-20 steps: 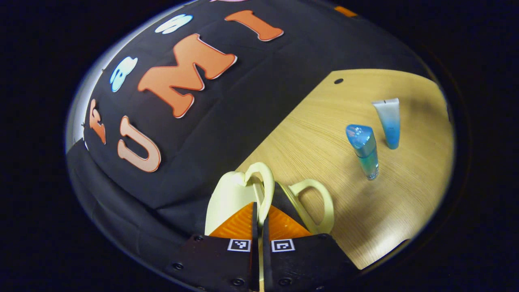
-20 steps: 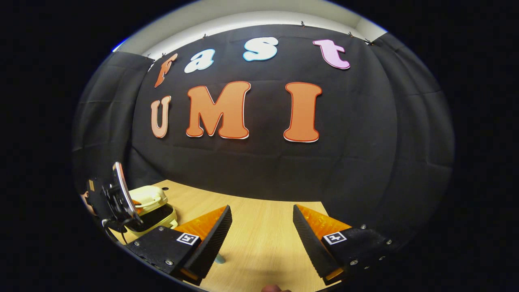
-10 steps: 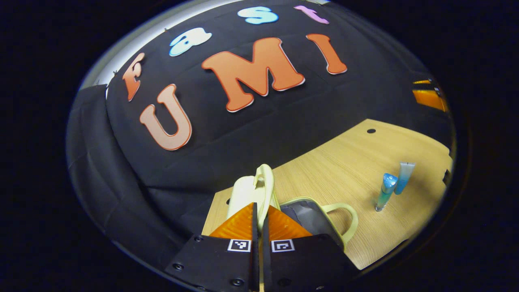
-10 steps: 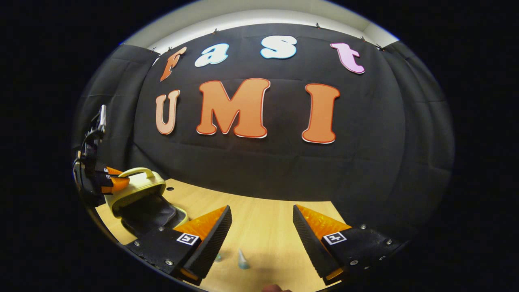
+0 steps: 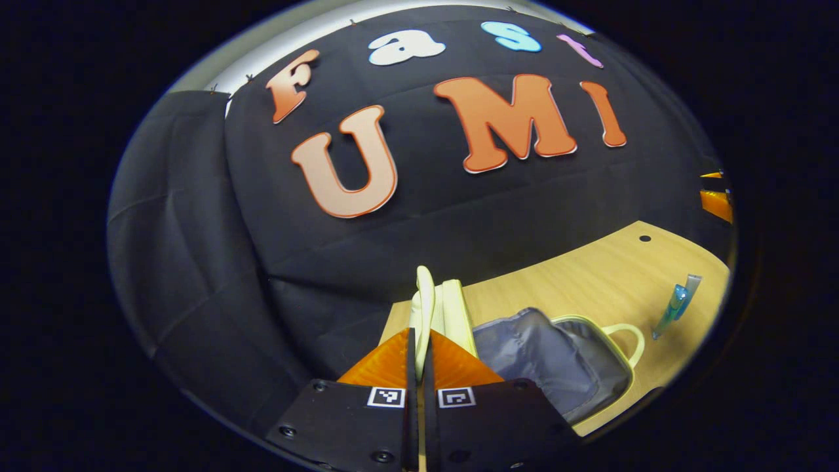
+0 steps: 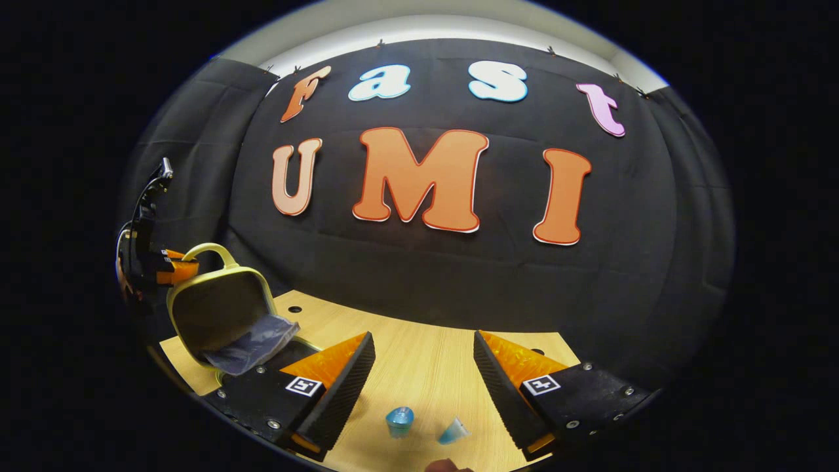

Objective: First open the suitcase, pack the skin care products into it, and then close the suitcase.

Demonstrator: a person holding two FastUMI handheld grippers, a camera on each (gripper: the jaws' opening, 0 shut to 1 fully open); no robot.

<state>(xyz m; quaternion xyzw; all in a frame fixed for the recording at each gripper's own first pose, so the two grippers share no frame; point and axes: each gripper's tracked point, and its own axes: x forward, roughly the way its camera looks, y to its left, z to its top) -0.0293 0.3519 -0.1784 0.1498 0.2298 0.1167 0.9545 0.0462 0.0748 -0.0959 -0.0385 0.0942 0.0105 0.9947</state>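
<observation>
Pale yellow and hard-shelled, the small suitcase [image 6: 219,314] now stands open near the far left of the light wooden table [image 6: 426,367]: its lid, barely cracked a second ago and half raised half a second ago, has swung up close to vertical, and the grey fabric lining [image 5: 544,357] of the lower half lies fully exposed. The left gripper [image 5: 417,341] has its fingers pinched nearly together on the lid's cream loop handle [image 5: 425,298], which rises straight between them in the left gripper view; in the right gripper view the same gripper [image 6: 172,269] shows far left, at that handle. The right gripper [image 6: 424,367] hangs with fingers spread wide and nothing between them, above the two skin care products: a blue clear-capped bottle [image 6: 399,419] and a pale blue-and-white squeeze tube [image 6: 453,431], standing just beside each other on the near table, well apart from the suitcase to its right. Opening looks essentially done; judging from this, the lid must stay propped while the right gripper drops to take the first product.
</observation>
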